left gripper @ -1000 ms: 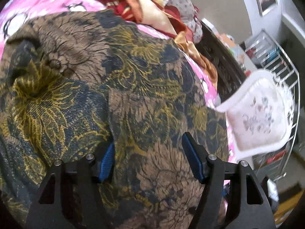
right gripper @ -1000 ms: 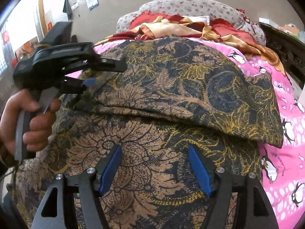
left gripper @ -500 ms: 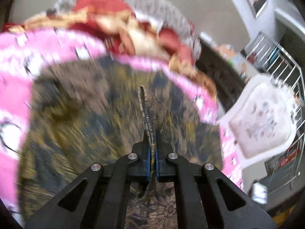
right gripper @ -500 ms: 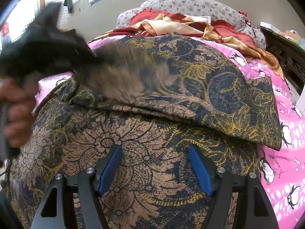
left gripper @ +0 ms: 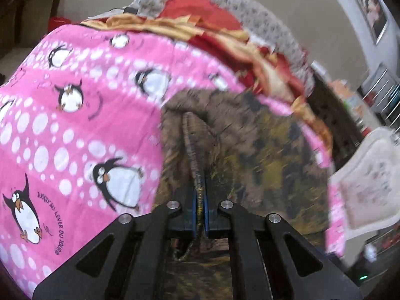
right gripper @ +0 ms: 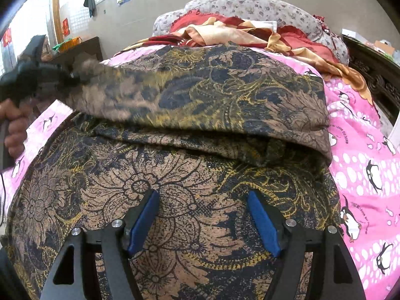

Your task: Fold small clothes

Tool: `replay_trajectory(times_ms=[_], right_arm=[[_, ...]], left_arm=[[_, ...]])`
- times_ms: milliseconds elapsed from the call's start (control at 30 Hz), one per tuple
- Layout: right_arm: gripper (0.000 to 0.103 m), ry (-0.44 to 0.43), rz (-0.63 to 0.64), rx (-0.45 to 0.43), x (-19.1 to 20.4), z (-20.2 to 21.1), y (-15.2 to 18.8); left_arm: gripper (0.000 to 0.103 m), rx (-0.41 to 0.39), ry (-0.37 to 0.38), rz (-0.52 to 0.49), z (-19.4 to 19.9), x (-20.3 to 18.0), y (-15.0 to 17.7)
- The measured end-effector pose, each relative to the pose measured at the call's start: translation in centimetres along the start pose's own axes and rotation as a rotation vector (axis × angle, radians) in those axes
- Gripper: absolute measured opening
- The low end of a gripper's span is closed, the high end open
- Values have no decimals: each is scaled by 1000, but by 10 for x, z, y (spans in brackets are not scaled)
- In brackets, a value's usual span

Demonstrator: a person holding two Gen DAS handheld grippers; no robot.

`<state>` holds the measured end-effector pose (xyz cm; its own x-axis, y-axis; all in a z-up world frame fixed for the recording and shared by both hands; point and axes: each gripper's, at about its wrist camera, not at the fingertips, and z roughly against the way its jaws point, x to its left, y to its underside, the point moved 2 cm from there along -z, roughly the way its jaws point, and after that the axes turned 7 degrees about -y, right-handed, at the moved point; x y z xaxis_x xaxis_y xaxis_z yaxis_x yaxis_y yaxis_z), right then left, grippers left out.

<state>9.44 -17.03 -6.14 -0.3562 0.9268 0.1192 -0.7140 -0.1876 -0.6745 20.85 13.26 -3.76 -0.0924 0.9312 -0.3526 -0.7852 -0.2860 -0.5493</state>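
Note:
A brown garment with dark blue and yellow floral print lies half folded on a pink penguin blanket. In the left wrist view my left gripper is shut on a pinched edge of that garment, which stretches away ahead of it. The right wrist view shows the same left gripper at the far left, held by a hand, lifting the upper layer's corner. My right gripper is open low over the garment's near part, its blue pads apart with flat cloth beneath them.
Red and gold bedding and a flowered pillow are heaped at the head of the bed. A dark carved bed frame runs along the right. A white padded chair and a metal rack stand beside the bed.
My left gripper closed on the garment's edge, then swung left and lifted it, baring the pink blanket. The right gripper stayed still and open.

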Motion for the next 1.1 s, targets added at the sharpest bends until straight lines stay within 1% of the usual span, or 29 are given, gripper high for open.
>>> replay_trajectory(times_ms=[67, 100, 167, 233, 267, 300, 333, 367, 400, 433, 467, 500, 533, 567, 600, 633, 667, 733, 767, 800, 833, 867, 900, 1000, 1100], right_arm=[[73, 1, -2, 2, 0, 0, 0], [73, 2, -4, 3, 0, 1, 0], [72, 4, -20, -9, -2, 6, 0], [72, -13, -57, -50, -8, 22, -3], [72, -37, -85, -98, -16, 36, -6], [72, -50, -122, -164, -26, 53, -11], [72, -42, -141, -202, -34, 62, -15], [69, -21, -156, -238, -43, 71, -20], [64, -8, -171, -271, -54, 79, -26], [50, -18, -186, -291, -65, 82, -34], [41, -20, -191, -287, -73, 81, -41], [39, -5, -181, -274, -78, 78, -48], [32, 1, -158, -255, -81, 73, -54], [31, 1, -134, -229, -81, 66, -60], [31, -36, -122, -197, -82, 57, -66], [31, -92, -114, -161, -81, 46, -71], [30, -99, -99, -131, -82, 36, -73], [30, -42, -37, -50, -89, 11, -73], [28, -13, -37, 9, -98, -3, -68], [28, 36, -71, 73, -114, -17, -58], [24, -4, -122, 43, -132, -16, -49], [20, -15, -152, 46, -141, -13, -45], [19, -34, -187, 47, -148, -11, -41], [16, -22, -176, 73, -151, -7, -37], [17, -24, -185, 108, -149, 0, -44]], left_arm=[[3, 56, -21, 10, -10, 4, 4], [3, 61, -27, 15, -10, 6, 5], [3, 26, -32, 14, 3, 8, 4], [5, -33, -49, 4, 20, 8, -3], [9, -69, -61, 1, 27, 7, -6], [16, -108, -72, -2, 35, 5, -8], [21, -142, -69, -8, 41, 0, -11], [33, -161, -59, -17, 44, -4, -12], [39, -189, -50, -32, 46, -12, -12], [39, -206, -50, -43, 47, -17, -12], [39, -220, -54, -51, 47, -22, -12], [39, -229, -60, -53, 46, -24, -11], [39, -236, -64, -57, 41, -27, -9], [39, -236, -68, -64, 36, -28, -7], [39, -226, -77, -75, 29, -29, -4], [39, -199, -95, -81, 19, -30, -3], [39, -176, -112, -76, 11, -30, -3], [39, -165, -109, -45, 4, -28, -1], [39, -146, -104, -29, -2, -28, 0], [39, -126, -101, -22, -6, -28, 0], [39, -97, -98, -16, -12, -28, 1], [39, -86, -98, -15, -16, -29, 2], [39, -78, -95, -18, -22, -31, 2], [39, -52, -112, -35, -36, -36, 5], [40, -89, -141, -86, -40, -40, 11]])
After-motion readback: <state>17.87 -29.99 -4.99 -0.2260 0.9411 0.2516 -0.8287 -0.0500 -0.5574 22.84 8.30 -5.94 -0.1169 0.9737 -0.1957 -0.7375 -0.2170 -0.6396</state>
